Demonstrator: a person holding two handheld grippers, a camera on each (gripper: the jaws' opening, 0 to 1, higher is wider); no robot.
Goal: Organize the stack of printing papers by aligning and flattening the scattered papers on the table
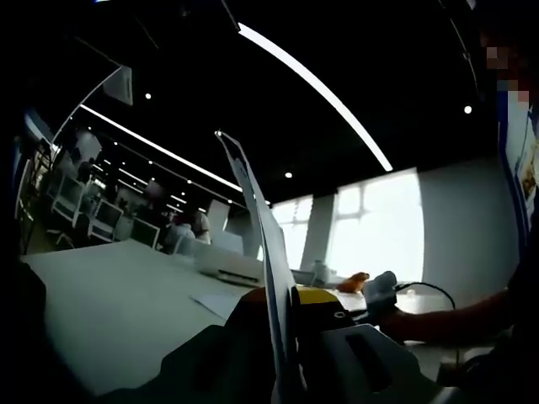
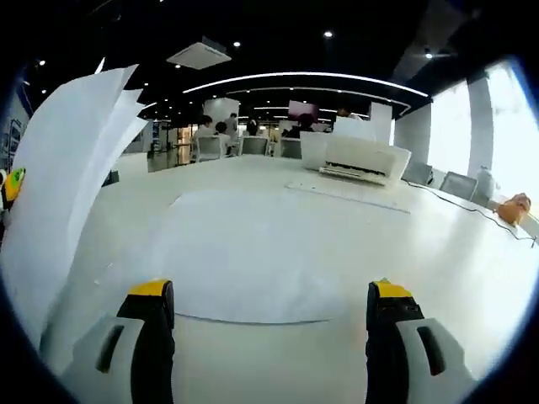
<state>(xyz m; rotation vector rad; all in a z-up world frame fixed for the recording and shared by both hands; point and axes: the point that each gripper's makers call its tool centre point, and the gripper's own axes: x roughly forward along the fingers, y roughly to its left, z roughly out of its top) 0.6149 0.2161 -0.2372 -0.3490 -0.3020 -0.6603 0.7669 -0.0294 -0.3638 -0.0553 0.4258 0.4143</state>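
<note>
Between left tongs [image 1: 286, 337]: upright papers [image 1: 257, 210]

My left jaws' tips hide behind the thin white paper sheets [image 1: 268, 252] I grip. At nine o'clock, the fanned white sheets [image 2: 63, 194] run off-frame.

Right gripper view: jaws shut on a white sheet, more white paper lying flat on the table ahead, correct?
Not quite. In the right gripper view the right gripper is open with nothing between its jaws. The large white paper sheets do lie flat on the white table ahead. The left gripper is the one clamping upright white sheets.
</note>
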